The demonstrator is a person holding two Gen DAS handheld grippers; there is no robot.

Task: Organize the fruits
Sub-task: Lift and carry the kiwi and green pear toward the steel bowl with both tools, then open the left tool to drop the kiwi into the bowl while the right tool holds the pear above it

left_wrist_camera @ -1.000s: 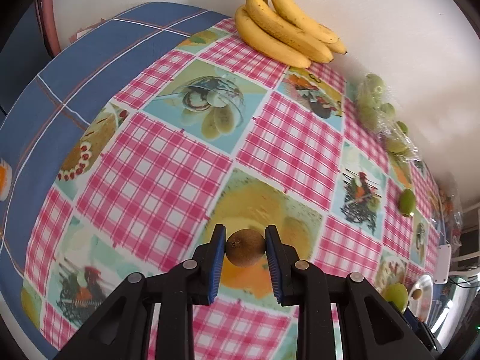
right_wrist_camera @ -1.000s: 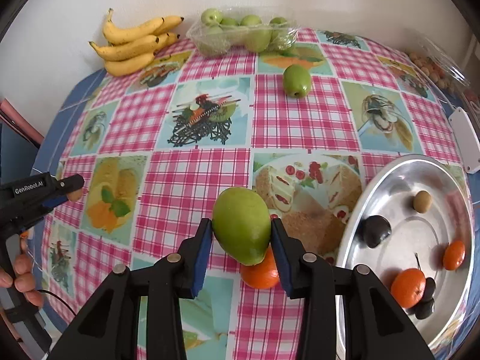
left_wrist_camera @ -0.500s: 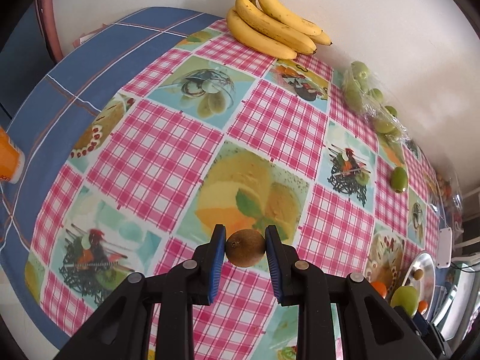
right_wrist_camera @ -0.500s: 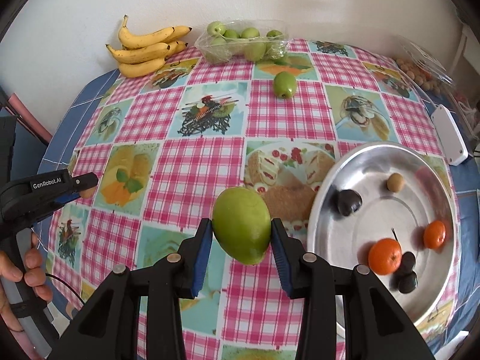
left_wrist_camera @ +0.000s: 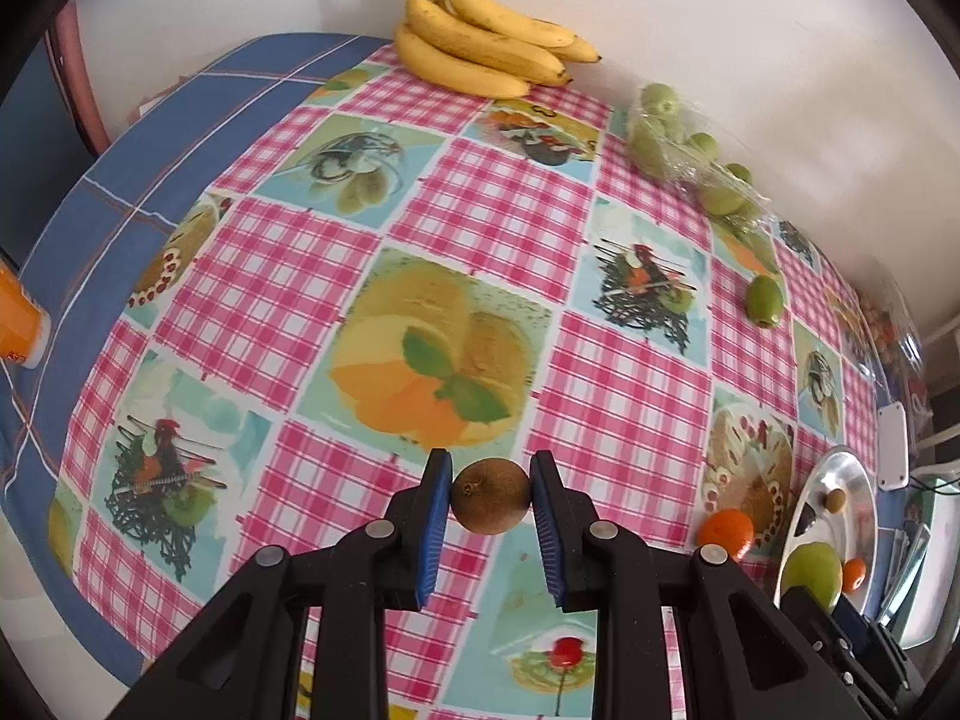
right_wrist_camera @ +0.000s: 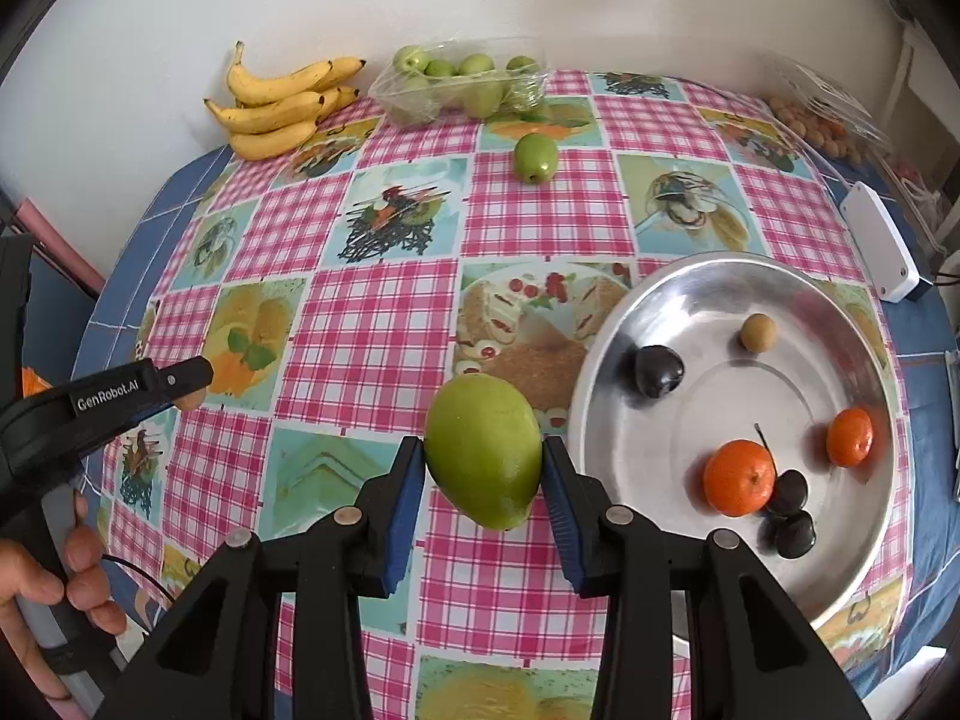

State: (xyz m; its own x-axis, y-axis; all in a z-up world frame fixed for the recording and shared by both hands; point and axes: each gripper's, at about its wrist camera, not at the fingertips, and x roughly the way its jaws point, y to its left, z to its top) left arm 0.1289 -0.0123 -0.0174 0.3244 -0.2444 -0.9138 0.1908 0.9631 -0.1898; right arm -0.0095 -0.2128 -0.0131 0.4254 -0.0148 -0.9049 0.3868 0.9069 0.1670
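Item: 2 fruits in carriage above the bench (right_wrist_camera: pixel 384 324). Left claw (left_wrist_camera: pixel 491 501) is clamped on a small brown kiwi (left_wrist_camera: pixel 491 497), pads pressing both sides, fruit clear of the cloth. Right claw (right_wrist_camera: pixel 483 474) is closed around a large green mango (right_wrist_camera: pixel 483 450), held just left of the steel tray (right_wrist_camera: pixel 606 360). The tray holds 2 oranges, 3 dark plums and 1 small tan fruit. Loose stock: 1 orange (left_wrist_camera: pixel 725 533) near the tray, 1 green apple (right_wrist_camera: pixel 535 157) far centre, bananas (right_wrist_camera: pixel 282 105) far left. Step in hand, by judgement: transport to tray. Next move likely calls for bringing the mango over a bare patch of tray, lowering, then releasing; kiwi to follow.
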